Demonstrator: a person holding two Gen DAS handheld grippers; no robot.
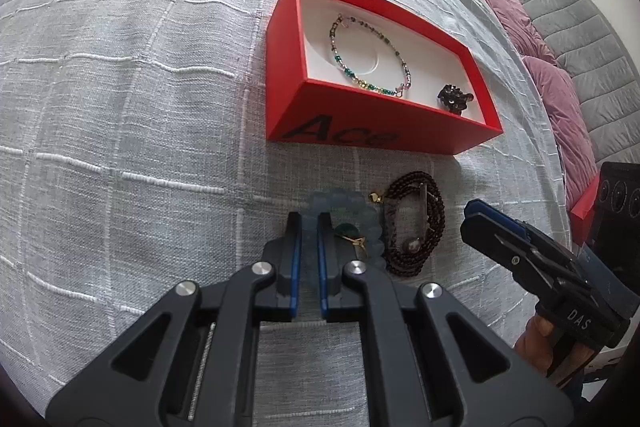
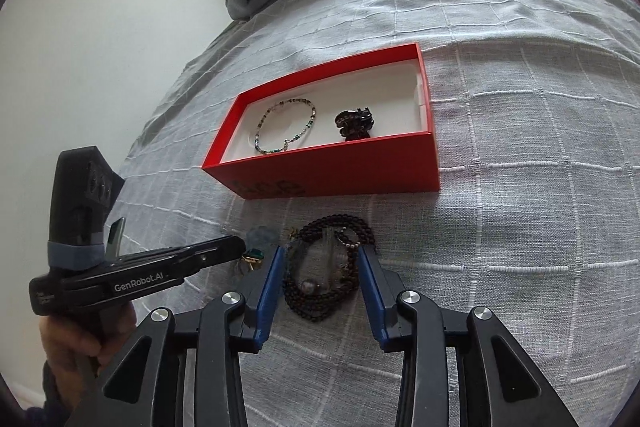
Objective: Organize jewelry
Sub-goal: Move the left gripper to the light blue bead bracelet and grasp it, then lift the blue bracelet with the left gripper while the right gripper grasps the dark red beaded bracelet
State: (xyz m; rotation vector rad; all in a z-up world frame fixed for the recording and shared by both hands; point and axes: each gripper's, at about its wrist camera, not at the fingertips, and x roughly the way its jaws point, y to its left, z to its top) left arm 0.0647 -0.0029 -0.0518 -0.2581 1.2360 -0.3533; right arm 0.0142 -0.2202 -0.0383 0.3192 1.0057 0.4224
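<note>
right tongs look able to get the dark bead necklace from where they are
Probably yes: the right tongs stand open straddling the dark bead necklace on the bedspread, with nothing lying over it.

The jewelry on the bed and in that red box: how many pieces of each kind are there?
Bead bracelets or strings: 3 (multicoloured in the box, pale blue, dark brown)
Dark hair claw: 1
Green pendant: 1
Total: 5
</note>
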